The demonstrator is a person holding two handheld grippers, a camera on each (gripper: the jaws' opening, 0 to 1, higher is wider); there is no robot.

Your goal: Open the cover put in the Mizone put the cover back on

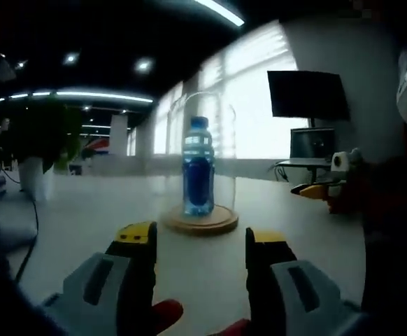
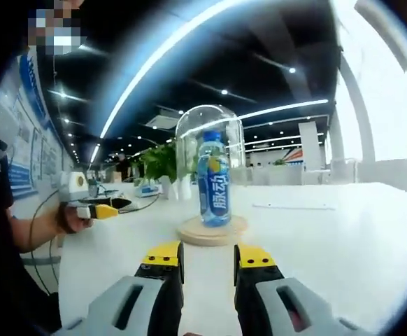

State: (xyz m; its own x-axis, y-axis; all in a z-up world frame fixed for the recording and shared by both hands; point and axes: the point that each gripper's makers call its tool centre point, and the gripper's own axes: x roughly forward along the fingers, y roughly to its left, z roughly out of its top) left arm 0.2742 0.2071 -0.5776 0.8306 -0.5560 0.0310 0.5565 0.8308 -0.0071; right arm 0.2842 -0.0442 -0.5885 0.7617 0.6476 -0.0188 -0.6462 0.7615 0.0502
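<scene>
Glass cover: clear dome [image 1: 210,150] standing upright over the bottle, its rim down on the round base — smooth, thin-walled, likely slippery to grip.
Left tool: my left tool [image 1: 200,241] has its yellow-tipped jaws spread with nothing between them, low over the white surface [image 1: 84,210].
Direction from left tool: dome and bottle lie straight ahead along the jaws, well apart from the tips, in the left gripper view.
Mizone: blue plastic bottle [image 1: 198,168] with a blue cap, long axis vertical, standing at the middle of the base, already under the dome.
Base: round wooden disc [image 1: 202,220], flat, pale grain, resting on the surface.
Right tool: my right tool [image 2: 209,257] has its jaws parted by a narrow gap and holds nothing; the dome [image 2: 210,140] stands dead ahead, near but not touching.
Other tool seen: in the right gripper view my left tool [image 2: 102,208] shows at the far left, held in a hand [image 2: 70,218].
Nearer tool: I judge the right one is closer to the base [image 2: 212,229].
Coming move: any lift of the dome should go straight up along the bottle's axis — tilting risks knocking the bottle [image 2: 214,182].
</scene>
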